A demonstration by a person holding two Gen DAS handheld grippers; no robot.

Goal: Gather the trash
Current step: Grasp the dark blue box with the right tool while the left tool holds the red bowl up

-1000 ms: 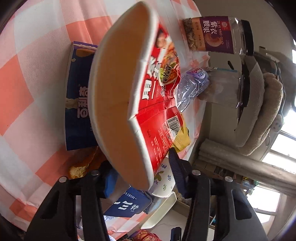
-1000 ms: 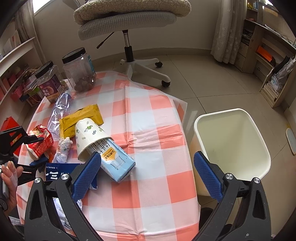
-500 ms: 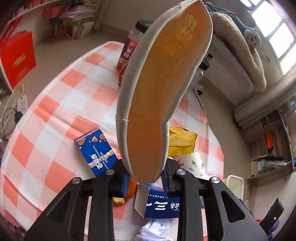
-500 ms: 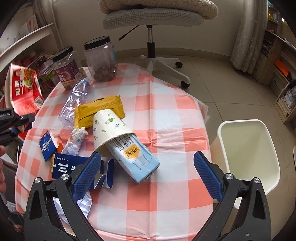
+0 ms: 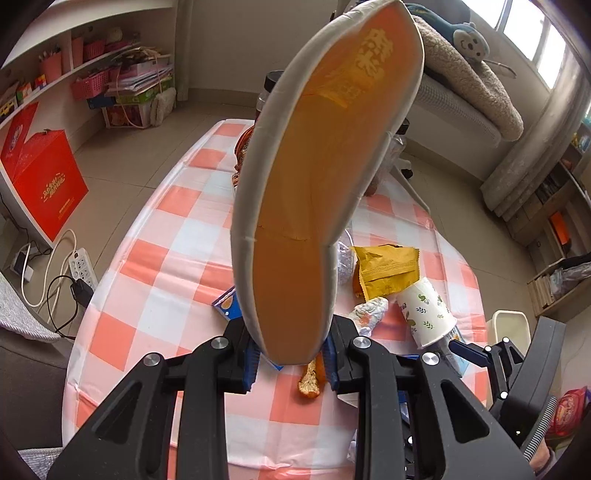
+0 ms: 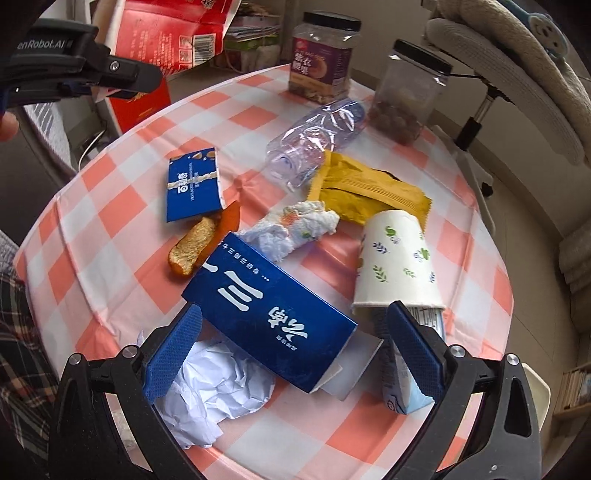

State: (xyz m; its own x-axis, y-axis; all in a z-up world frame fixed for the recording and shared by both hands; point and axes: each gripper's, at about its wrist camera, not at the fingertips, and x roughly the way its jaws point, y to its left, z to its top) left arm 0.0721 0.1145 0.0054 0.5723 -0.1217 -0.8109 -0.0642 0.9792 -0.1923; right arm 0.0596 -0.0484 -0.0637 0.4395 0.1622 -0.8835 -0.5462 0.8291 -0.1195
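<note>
My left gripper (image 5: 291,358) is shut on a squashed red instant-noodle cup (image 5: 314,192) and holds it in the air above the checked table (image 5: 177,258). In the right wrist view that cup (image 6: 173,33) and the left gripper (image 6: 122,79) show at the top left. My right gripper (image 6: 291,350) is open and hangs just over a dark blue box (image 6: 269,317), with one finger on each side and the pads apart from it. A floral paper cup (image 6: 399,262) covers the end of a light blue carton (image 6: 406,384) by the right finger.
Loose on the table lie a yellow wrapper (image 6: 365,195), a crushed plastic bottle (image 6: 317,136), a tissue (image 6: 291,225), orange peel (image 6: 195,243), a small blue box (image 6: 192,184) and crumpled white paper (image 6: 214,391). Two jars (image 6: 321,66) stand at the back. A white bin (image 5: 508,328) sits beyond the table's right edge.
The left gripper squeezed the noodle cup flatter, rolled and rose with it. The right gripper swung left from facing the bin and came down over the dark blue box.
</note>
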